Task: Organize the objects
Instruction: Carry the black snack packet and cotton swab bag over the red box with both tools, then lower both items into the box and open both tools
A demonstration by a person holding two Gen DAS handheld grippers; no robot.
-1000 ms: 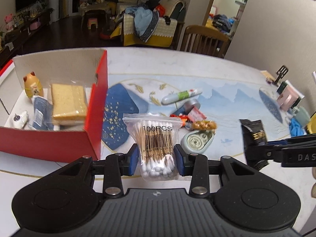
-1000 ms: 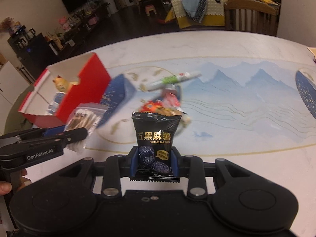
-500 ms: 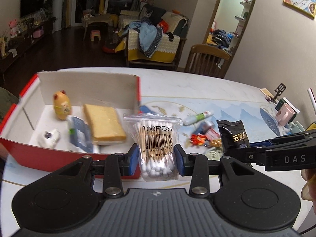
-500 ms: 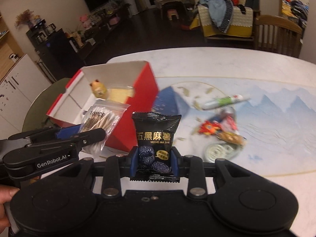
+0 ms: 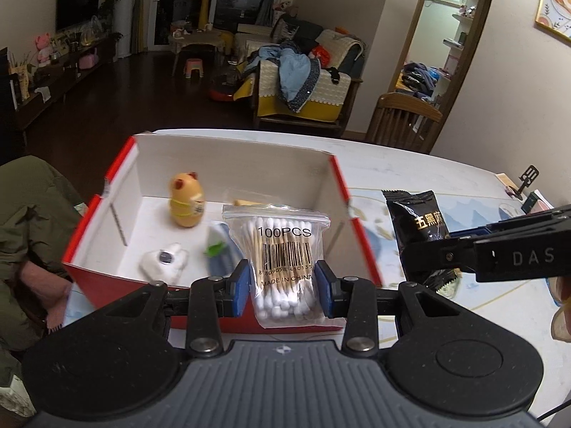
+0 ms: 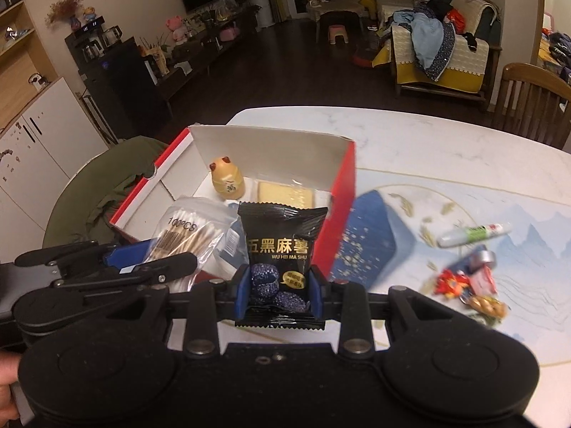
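My left gripper [image 5: 282, 287] is shut on a clear bag of cotton swabs [image 5: 283, 249], held upright over the front of the red box [image 5: 107, 185]. Inside that white-lined box sit a yellow bear figurine [image 5: 186, 200], a small white toy [image 5: 164, 261], a blue packet [image 5: 217, 249] and a yellow sponge [image 6: 285, 196]. My right gripper [image 6: 278, 287] is shut on a black snack packet [image 6: 280, 246], which hangs beside the box's right wall [image 6: 340, 207]. In the right wrist view the left gripper [image 6: 142, 264] with the swab bag [image 6: 185, 232] is at the lower left.
On the blue-patterned table mat [image 6: 464, 214] to the right lie a white-and-green tube [image 6: 474, 233], a red wrapper and other small items [image 6: 467, 281]. A wooden chair [image 5: 403, 125] stands beyond the table. A person's sleeve [image 5: 32, 214] is at the left.
Both grippers have carried their loads leftward from over the mat to the red box. The swab bag now hangs over the box, and the snack packet is beside its right wall.
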